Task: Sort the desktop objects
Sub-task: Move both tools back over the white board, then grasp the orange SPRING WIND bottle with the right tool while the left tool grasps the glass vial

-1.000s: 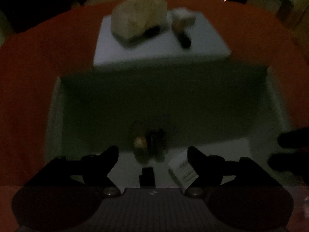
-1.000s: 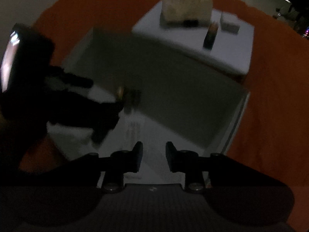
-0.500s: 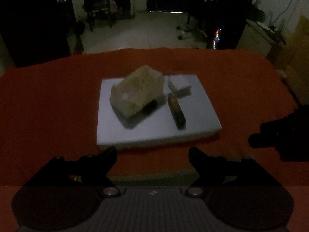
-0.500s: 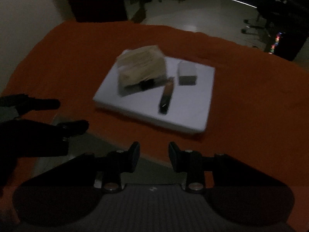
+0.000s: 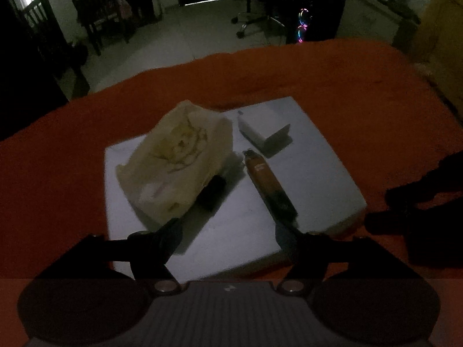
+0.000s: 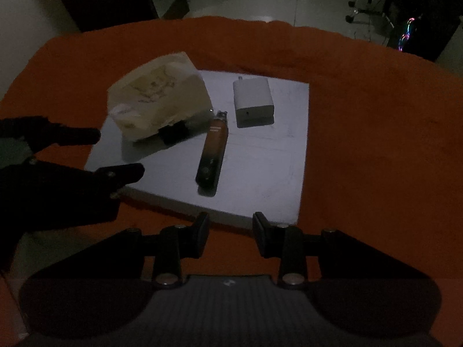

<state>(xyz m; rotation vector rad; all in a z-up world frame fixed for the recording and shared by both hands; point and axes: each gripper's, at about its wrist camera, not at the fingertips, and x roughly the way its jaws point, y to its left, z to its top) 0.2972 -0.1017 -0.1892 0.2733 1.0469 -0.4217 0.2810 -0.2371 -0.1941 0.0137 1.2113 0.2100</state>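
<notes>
A white board lies on the orange tablecloth. On it lie a cream tissue pack, a small black item against the pack, a brown and black pen-like device and a white charger block. My left gripper is open and empty over the board's near edge; it shows at the left of the right wrist view. My right gripper is open, narrower, empty, just short of the board.
The orange tablecloth covers the table all round the board. Beyond its far edge are a tiled floor, a wooden chair and an office chair base. The right gripper shows as a dark shape at the right.
Both grippers have lifted out of the white box and moved forward to the board. The box has dropped out of view. Both stay open and empty.
</notes>
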